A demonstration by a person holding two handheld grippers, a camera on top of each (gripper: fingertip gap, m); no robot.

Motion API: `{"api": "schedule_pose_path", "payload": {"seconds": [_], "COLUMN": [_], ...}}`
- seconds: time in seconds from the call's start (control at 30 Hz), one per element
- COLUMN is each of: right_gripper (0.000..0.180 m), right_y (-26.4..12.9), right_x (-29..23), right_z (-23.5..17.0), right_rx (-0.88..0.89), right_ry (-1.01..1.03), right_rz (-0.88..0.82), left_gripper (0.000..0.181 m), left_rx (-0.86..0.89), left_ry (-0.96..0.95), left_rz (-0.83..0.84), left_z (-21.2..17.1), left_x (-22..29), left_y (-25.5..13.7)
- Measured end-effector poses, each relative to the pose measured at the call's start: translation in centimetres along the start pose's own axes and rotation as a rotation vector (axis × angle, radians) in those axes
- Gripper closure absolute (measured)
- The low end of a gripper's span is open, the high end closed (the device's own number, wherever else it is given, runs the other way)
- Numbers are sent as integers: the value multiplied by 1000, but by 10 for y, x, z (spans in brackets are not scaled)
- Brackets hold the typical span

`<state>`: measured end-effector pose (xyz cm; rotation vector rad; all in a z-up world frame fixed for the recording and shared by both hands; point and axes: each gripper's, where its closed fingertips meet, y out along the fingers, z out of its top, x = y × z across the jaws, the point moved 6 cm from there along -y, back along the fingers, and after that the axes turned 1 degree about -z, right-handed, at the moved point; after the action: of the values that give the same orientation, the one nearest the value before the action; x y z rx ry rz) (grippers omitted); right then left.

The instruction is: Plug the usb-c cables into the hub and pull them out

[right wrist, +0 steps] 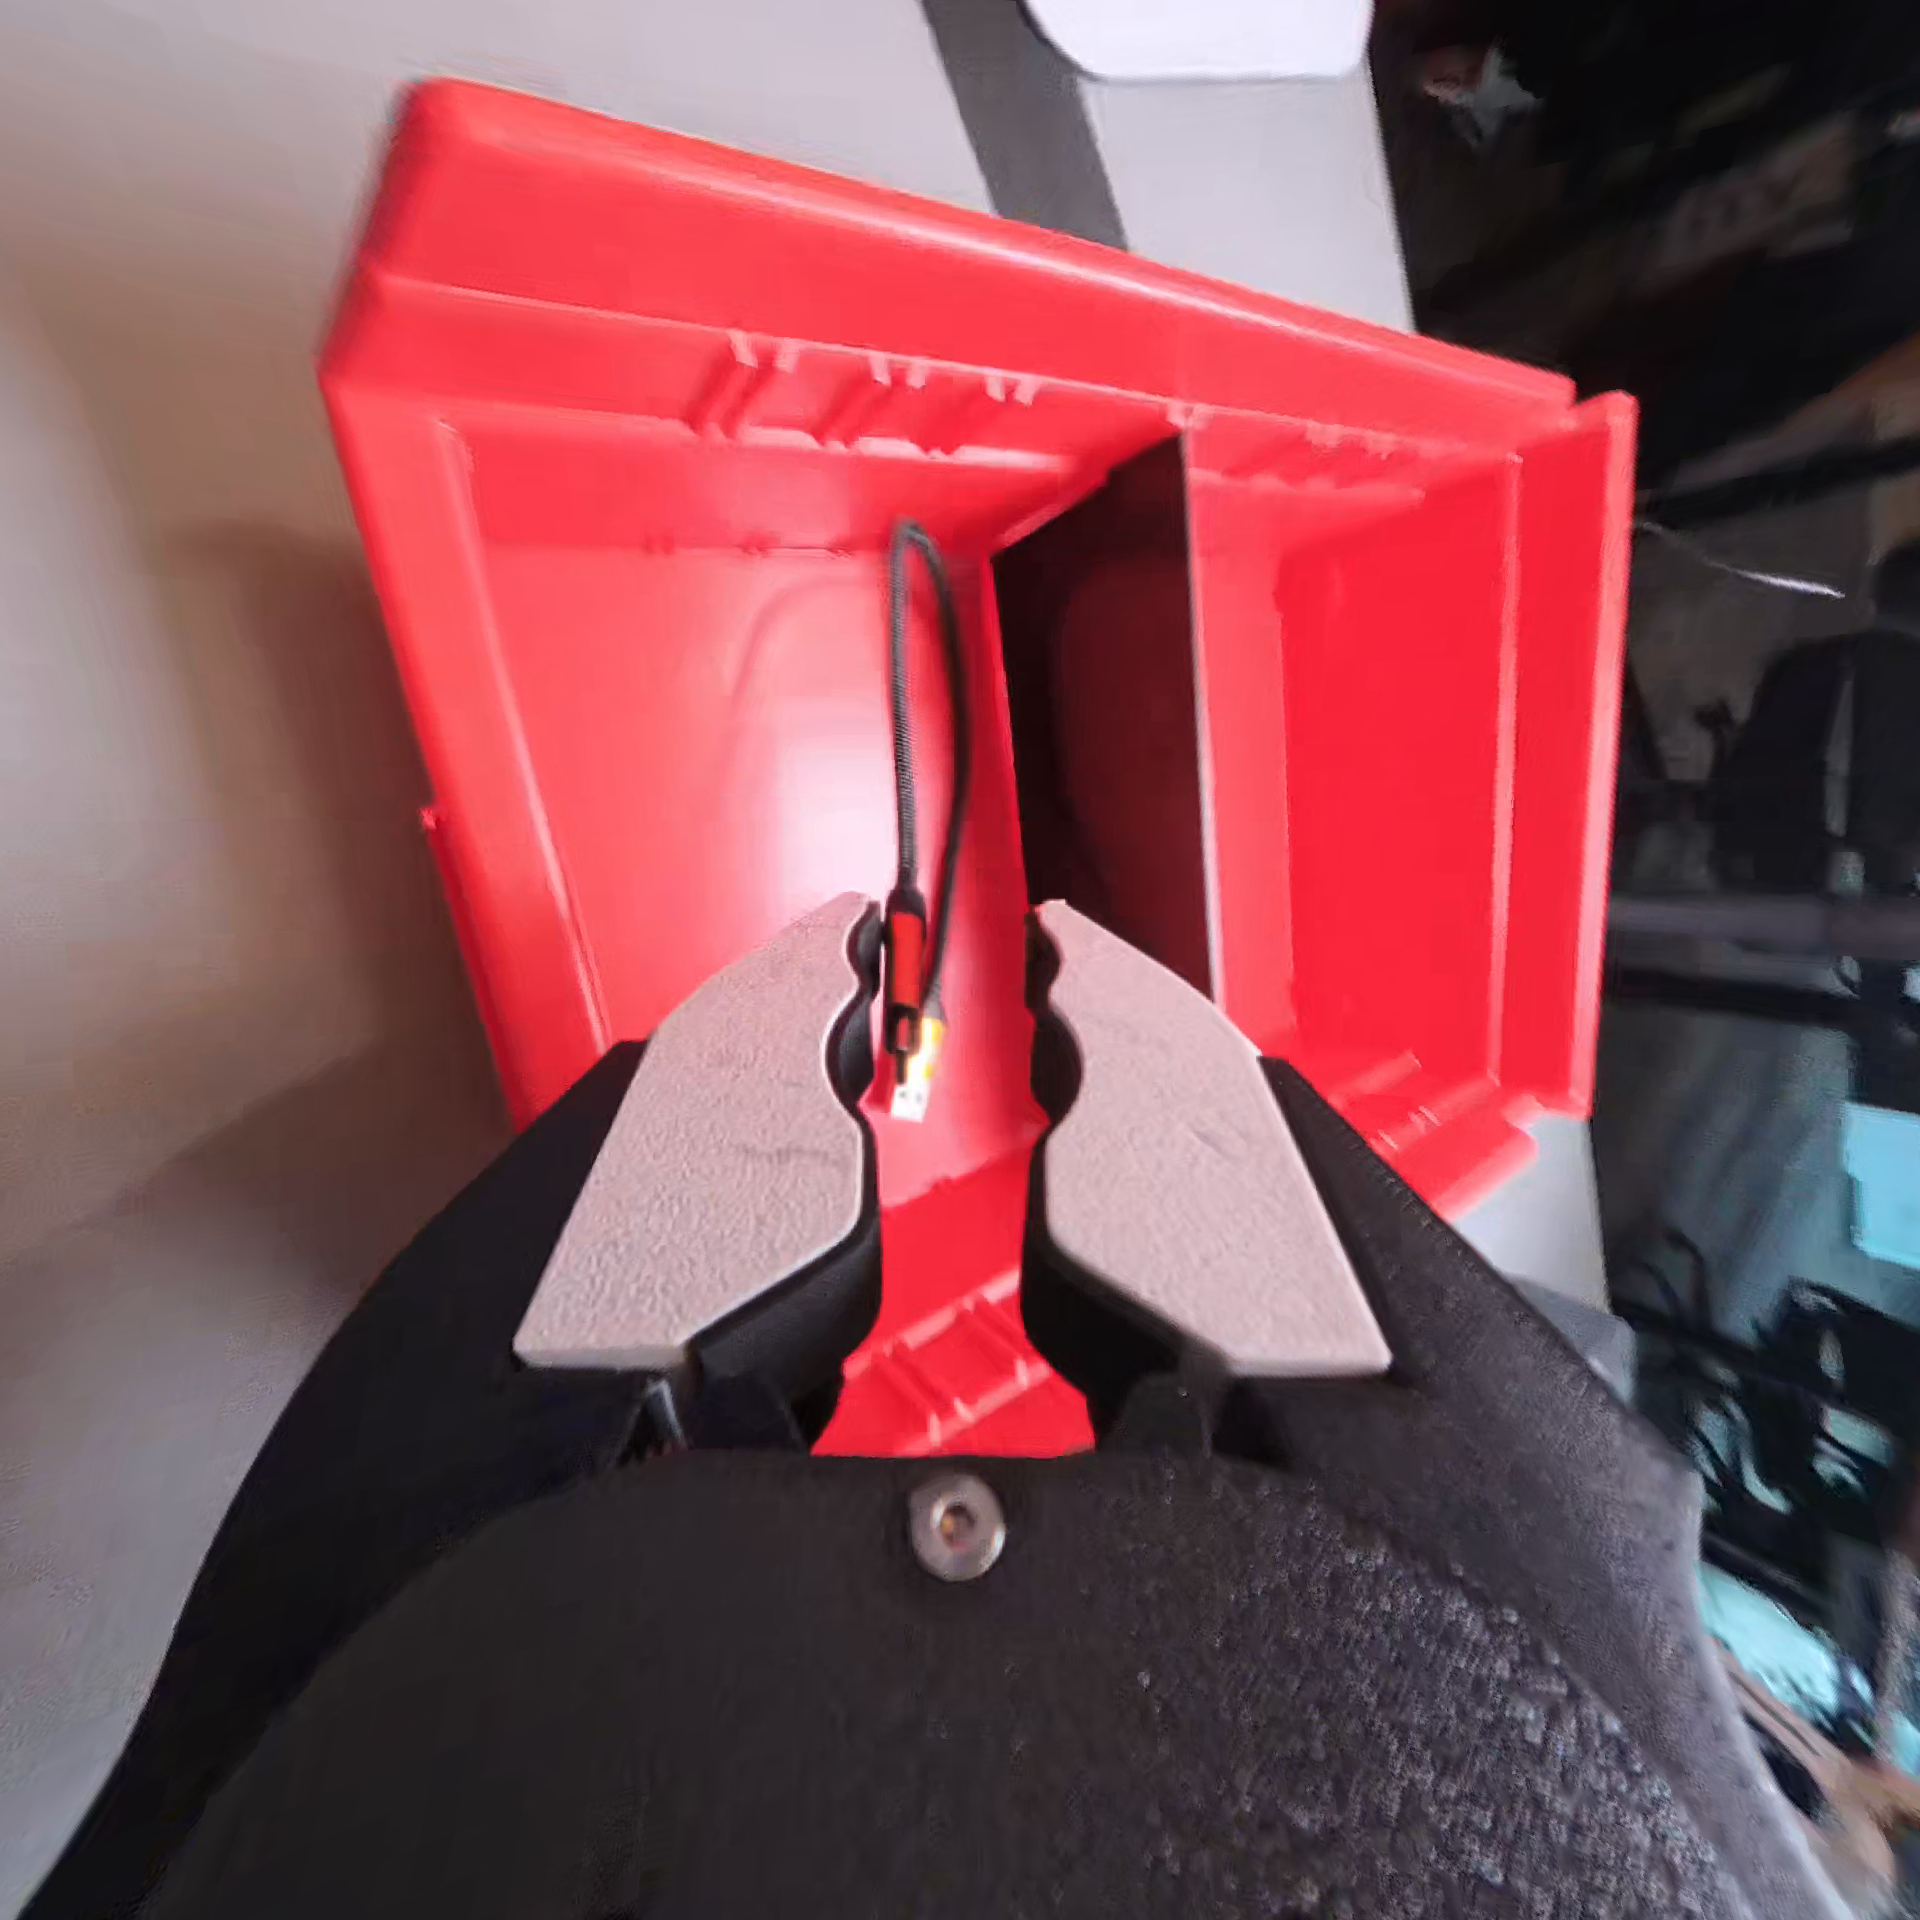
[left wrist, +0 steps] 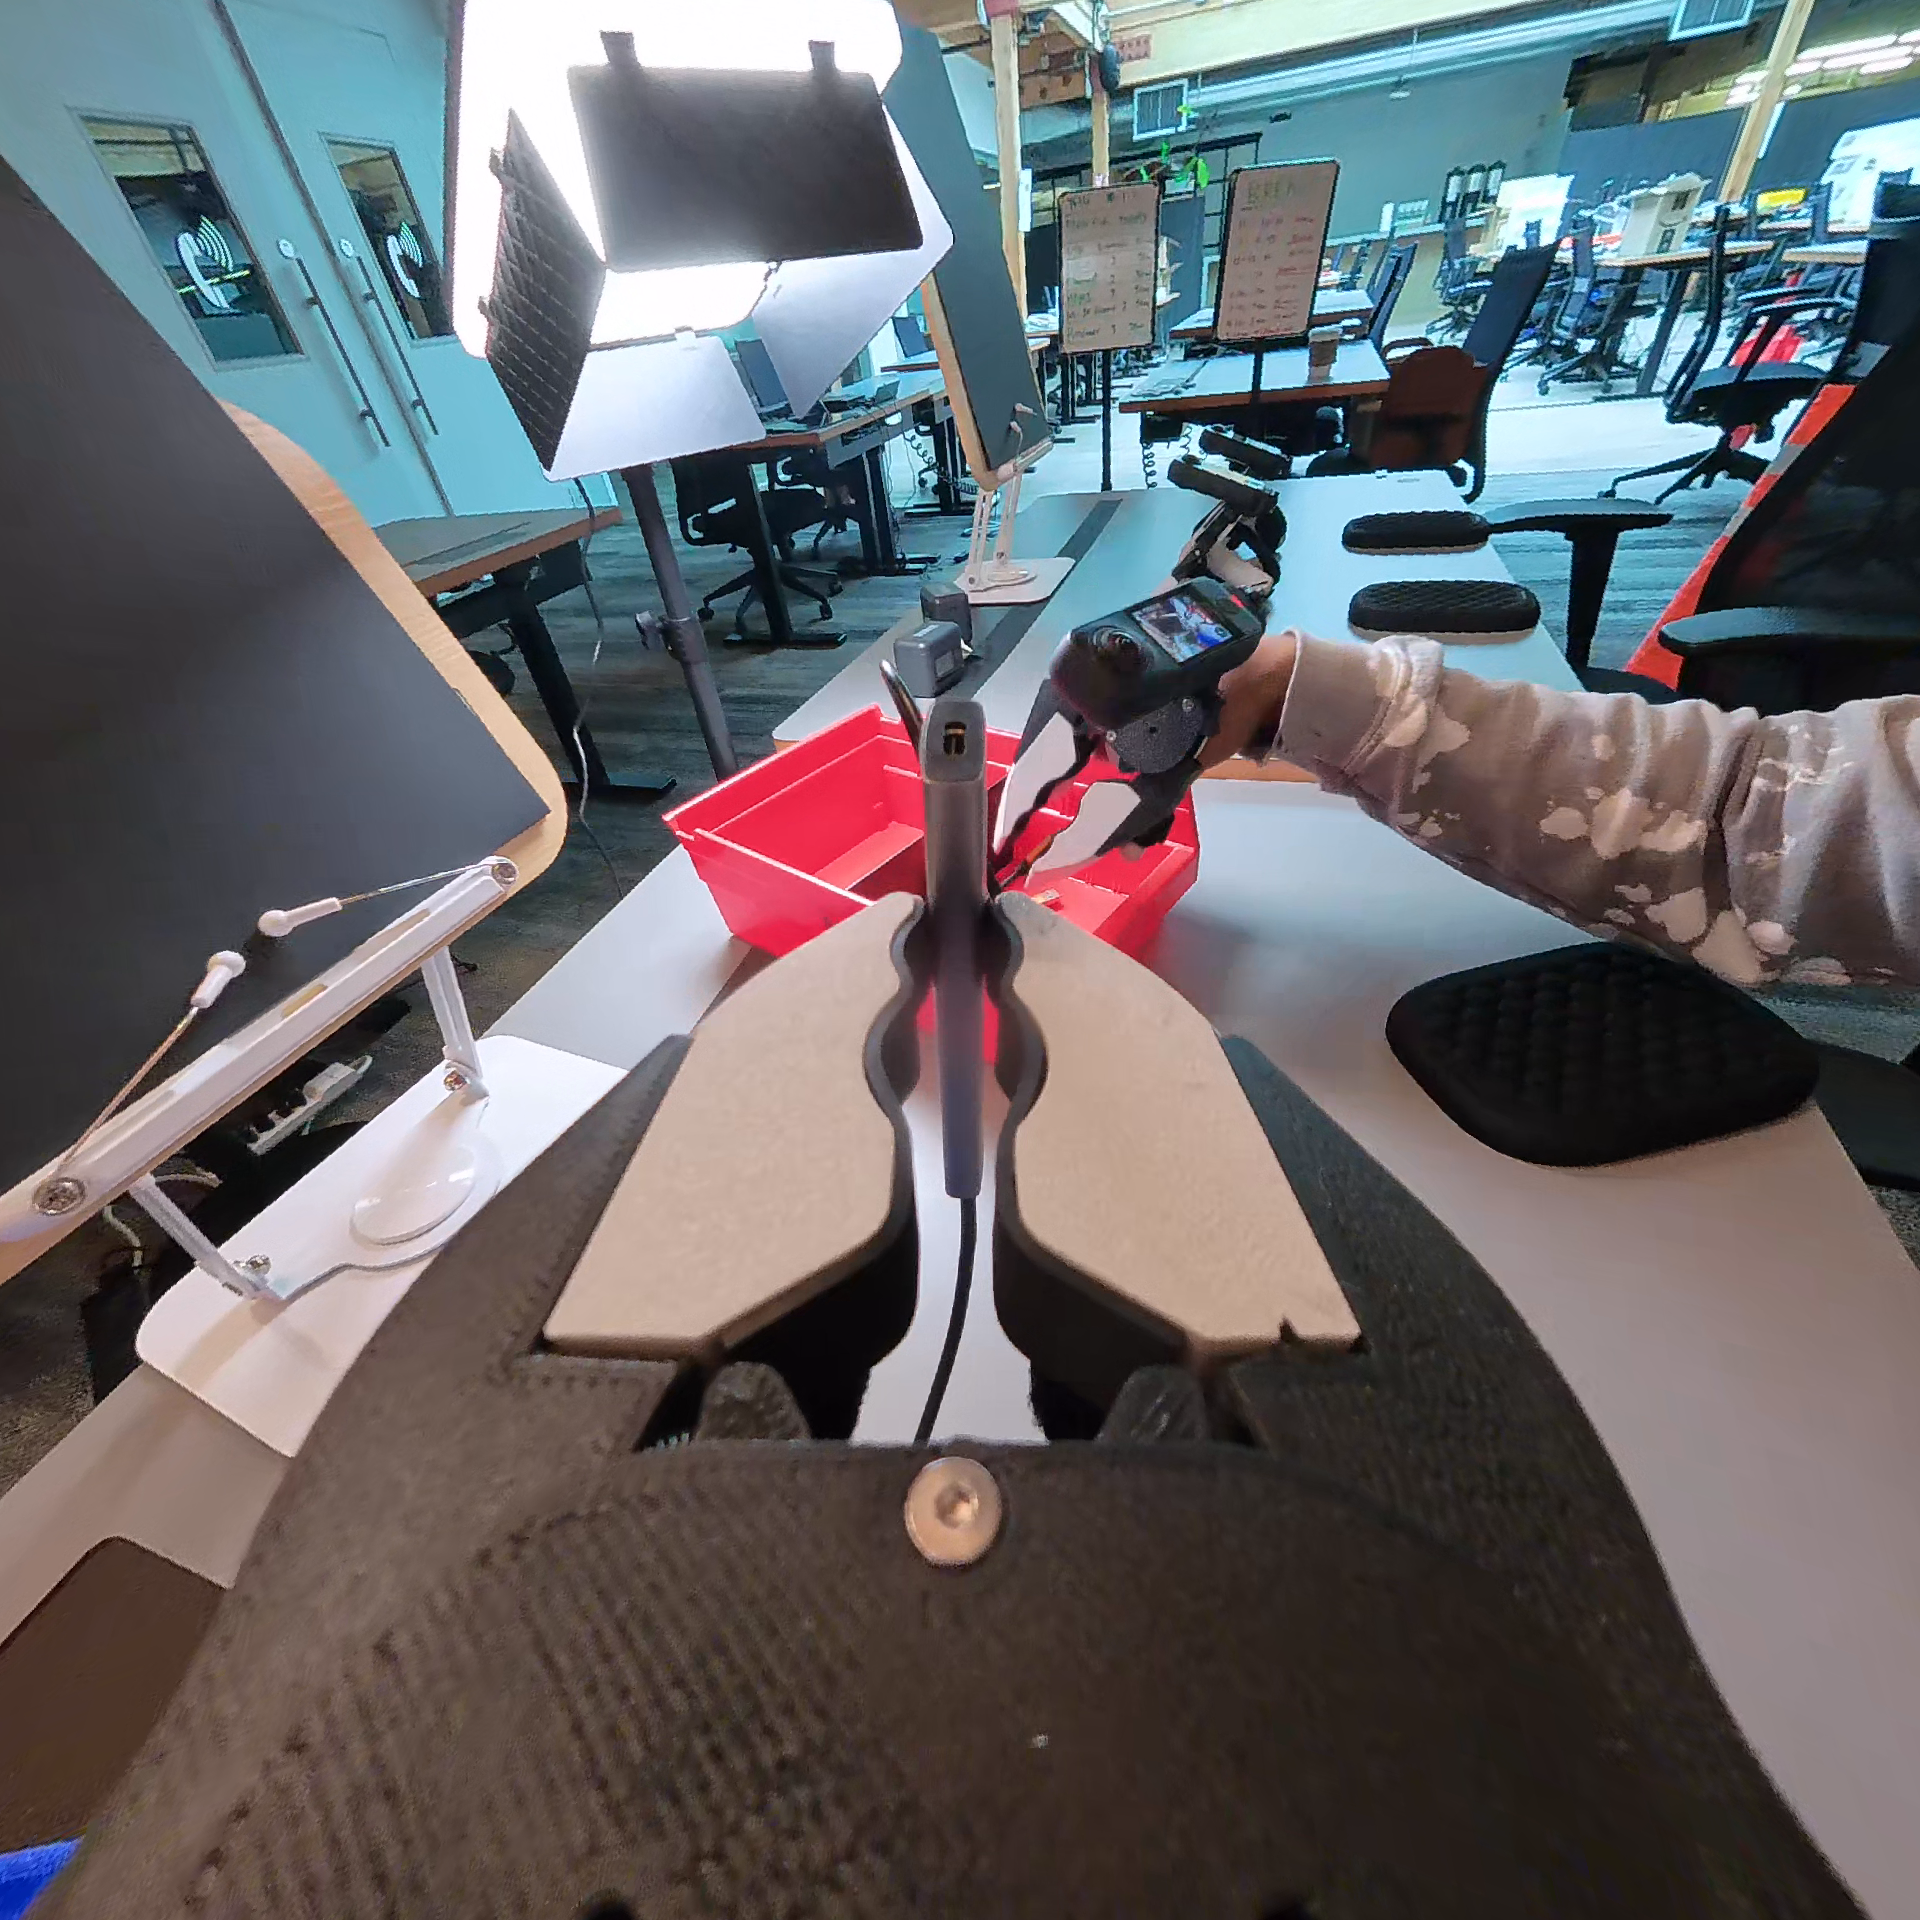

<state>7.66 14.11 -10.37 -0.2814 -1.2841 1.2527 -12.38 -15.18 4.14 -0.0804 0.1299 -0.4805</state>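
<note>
My left gripper (left wrist: 958, 920) is shut on a slim grey USB hub (left wrist: 956, 831) and holds it upright above the white table, with its black lead (left wrist: 961, 1288) hanging down between the fingers. Behind it stands a red bin (left wrist: 821, 831). My right gripper (left wrist: 1039, 842) reaches down into that bin. In the right wrist view the right gripper (right wrist: 951, 920) is open over the bin's (right wrist: 644, 343) left compartment. A braided black cable (right wrist: 900, 707) with red and yellow plug ends (right wrist: 906, 977) lies between the fingers, close against the left finger (right wrist: 727, 1122).
A black divider (right wrist: 1101, 675) splits the bin. A bright light panel on a pole (left wrist: 675, 260) stands behind the table. A black board on a white stand (left wrist: 208, 727) is at left. Black padded rests (left wrist: 1600, 1049) lie at right. A sleeved arm (left wrist: 1558, 810) crosses from the right. Spacing between my two grippers at the tips: around 35 cm.
</note>
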Motion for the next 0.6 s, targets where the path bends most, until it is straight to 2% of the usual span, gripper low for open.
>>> {"api": "schedule_pose_path", "payload": {"seconds": [0.07,0.3,0.37,0.47,0.6], "right_gripper": [147,150,154,156,161], "right_y": [-19,-120,-143,-164,-153], "right_x": [5,23,7,-27,-66], "right_z": [6,70,97,134,163], "right_rx": [32,454,626,832,928], "right_ry": [37,109,99,66,49], "right_rz": [-15,-212,-164,3,253], "left_gripper": [171,171,171,171,171], "left_rx": [-6,-22,-28,-29,-26], "left_ry": [3,-3,-1,8,32], "left_rz": [-6,-29,-37,-55,-72], "left_z": [0,-4,-5,-4,-1], "left_x": [2,6,8,13,21], "left_y": [2,12,15,19,23]}}
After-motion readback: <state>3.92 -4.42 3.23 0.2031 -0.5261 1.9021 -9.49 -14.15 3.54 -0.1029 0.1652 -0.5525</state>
